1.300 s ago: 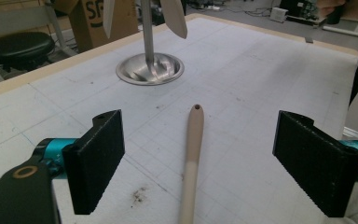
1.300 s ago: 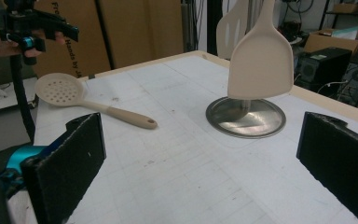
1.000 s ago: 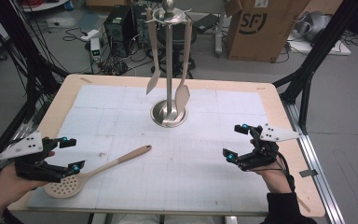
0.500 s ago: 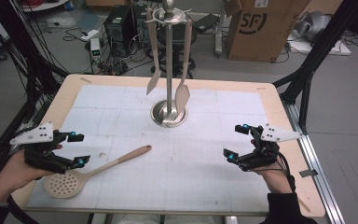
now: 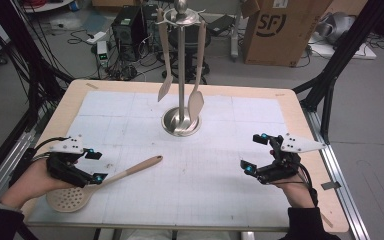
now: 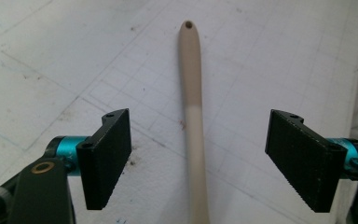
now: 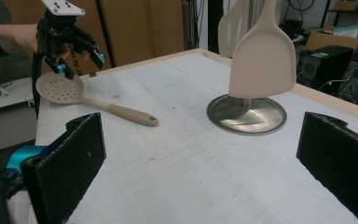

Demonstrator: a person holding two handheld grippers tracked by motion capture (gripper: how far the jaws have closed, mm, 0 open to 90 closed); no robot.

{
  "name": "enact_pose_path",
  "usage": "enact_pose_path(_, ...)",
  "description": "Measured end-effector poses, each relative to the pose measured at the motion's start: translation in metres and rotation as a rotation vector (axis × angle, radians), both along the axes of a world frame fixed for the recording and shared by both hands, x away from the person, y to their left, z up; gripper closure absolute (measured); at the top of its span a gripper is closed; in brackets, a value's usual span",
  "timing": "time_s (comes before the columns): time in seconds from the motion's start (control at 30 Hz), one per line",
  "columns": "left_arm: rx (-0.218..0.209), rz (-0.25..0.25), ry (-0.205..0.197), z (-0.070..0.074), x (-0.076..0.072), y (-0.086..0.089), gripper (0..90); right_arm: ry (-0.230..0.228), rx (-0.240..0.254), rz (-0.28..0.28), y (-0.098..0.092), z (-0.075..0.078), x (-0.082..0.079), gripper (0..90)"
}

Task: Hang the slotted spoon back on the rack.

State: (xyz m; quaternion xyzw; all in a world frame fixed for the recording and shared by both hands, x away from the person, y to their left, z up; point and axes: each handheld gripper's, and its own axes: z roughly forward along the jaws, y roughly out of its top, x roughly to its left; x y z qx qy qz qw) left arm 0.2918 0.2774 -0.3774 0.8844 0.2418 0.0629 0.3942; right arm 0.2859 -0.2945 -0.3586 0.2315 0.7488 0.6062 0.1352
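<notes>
Black tongs, teal fittings, dark sleeves

A steel utensil stand rises from a round base at the middle of the far half of the table. Two beige utensils hang from its top ring: a slotted spatula on the left and a plain spatula on the right. Behind the table, a cardboard box stands on the floor beside a black computer case and tangled cables.
</notes>
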Motion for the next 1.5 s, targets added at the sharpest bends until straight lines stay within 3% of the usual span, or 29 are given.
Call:
enact_pose_path(0.27,0.082,-0.031,0.055,-0.01,0.005,-0.01,32.1,-0.004,0.001,-0.002,-0.001,0.0,0.0,0.3)
enact_pose_path(0.87,0.266,-0.07,0.094,-0.026,0.004,-0.02,58.5,-0.002,0.008,-0.005,-0.002,0.001,0.0,0.3)
enact_pose_path(1.5,0.365,-0.088,0.104,-0.036,0.003,-0.025,70.9,0.001,0.012,-0.007,-0.002,0.0,0.0,0.3)
